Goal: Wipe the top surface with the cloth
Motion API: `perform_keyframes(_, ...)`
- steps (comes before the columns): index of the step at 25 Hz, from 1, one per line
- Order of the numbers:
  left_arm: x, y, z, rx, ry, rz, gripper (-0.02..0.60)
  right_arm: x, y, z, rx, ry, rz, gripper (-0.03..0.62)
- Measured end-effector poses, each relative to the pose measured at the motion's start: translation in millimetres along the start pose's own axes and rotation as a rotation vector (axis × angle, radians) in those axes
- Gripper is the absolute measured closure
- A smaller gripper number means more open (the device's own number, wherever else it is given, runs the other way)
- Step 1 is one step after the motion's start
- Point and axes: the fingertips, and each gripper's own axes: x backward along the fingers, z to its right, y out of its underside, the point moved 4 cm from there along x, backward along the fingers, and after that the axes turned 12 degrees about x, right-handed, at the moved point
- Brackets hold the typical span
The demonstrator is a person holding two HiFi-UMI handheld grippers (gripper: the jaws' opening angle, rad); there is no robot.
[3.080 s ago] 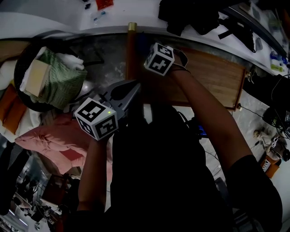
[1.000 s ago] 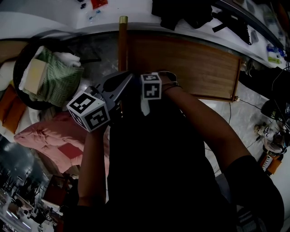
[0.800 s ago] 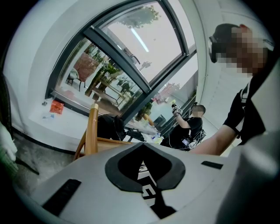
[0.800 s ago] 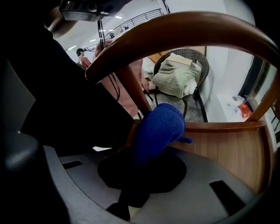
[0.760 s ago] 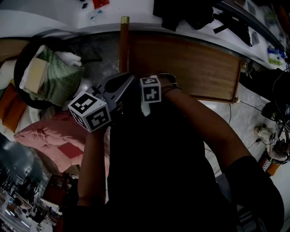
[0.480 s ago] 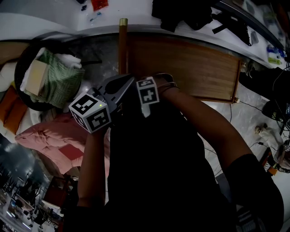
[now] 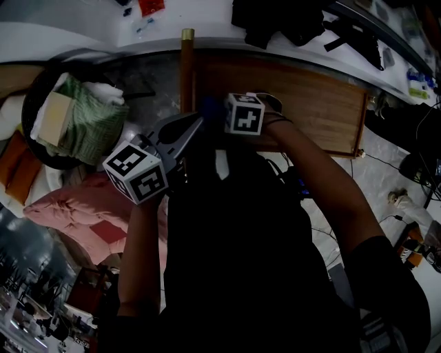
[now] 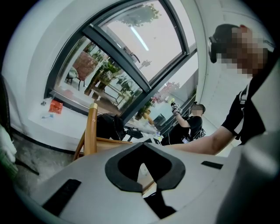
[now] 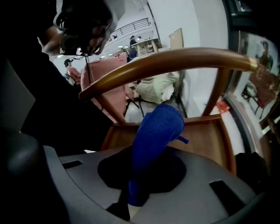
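Observation:
A blue cloth [image 9: 155,131] sticks up out of my right gripper [image 9: 127,203], which is shut on its lower end. Beyond it lies the wooden chair seat [image 9: 205,138] under the curved back rail [image 9: 166,63]. In the head view the right gripper's marker cube [image 7: 243,114] hovers over the near left part of the seat [image 7: 310,96], and the hand hides its jaws and the cloth. My left gripper [image 7: 195,124] is held near my body, left of the chair, pointing at the chair post [image 8: 92,131]. Its jaws are shut on nothing.
A dark basket [image 7: 31,96] with green and cream cloths stands at the left, a pink cushion [image 7: 83,207] below it. Black bags [image 7: 282,21] lie on the white sill behind the chair. Cables cross the floor at the right. Another person [image 8: 190,127] stands far off.
My right gripper had drawn back toward my body; it has now moved forward and right over the chair seat with the cloth. The left gripper has hardly moved.

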Motion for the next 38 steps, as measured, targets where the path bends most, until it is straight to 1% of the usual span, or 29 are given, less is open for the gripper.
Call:
perform_keyframes(3,-3,1,2,0.005,0.006,-0.003,0.572,25,13,44,-0.009,0.132,-0.028,0.53)
perform_keyframes(6,-6,1,4,0.005,0.011,-0.008,0.571,38,22,81,-0.007,0.221,-0.063,0.53)
perform_keyframes(9,-7,-1,4,0.004,0.007,-0.008,0.571,41,24,104,0.01,0.257,-0.096,0.53)
perform_keyframes(13,-5,-3,2,0.01,-0.001,-0.004,0.571,31,31,117,0.018,0.267,-0.14,0.53)
perform_keyframes(16,-2,-4,1,0.023,-0.004,0.002,0.571,28,33,118,0.02,0.261,-0.167,0.53)
perform_keyframes(18,-1,-2,-1,0.029,-0.005,0.003,0.571,26,33,118,0.007,0.241,-0.176,0.53)
perform_keyframes(24,-5,-2,-2,0.03,0.002,0.005,0.571,23,33,111,-0.071,0.183,-0.104,0.53)
perform_keyframes(27,-7,-7,-2,0.025,0.008,0.012,0.571,18,33,98,-0.063,0.15,-0.1,0.53)
perform_keyframes(31,-8,-14,-1,0.009,0.012,0.012,0.571,11,32,77,-0.064,0.085,-0.1,0.53)
perform_keyframes(38,-11,-8,-1,0.004,0.005,-0.009,0.571,-4,28,31,-0.03,0.016,-0.094,0.53)
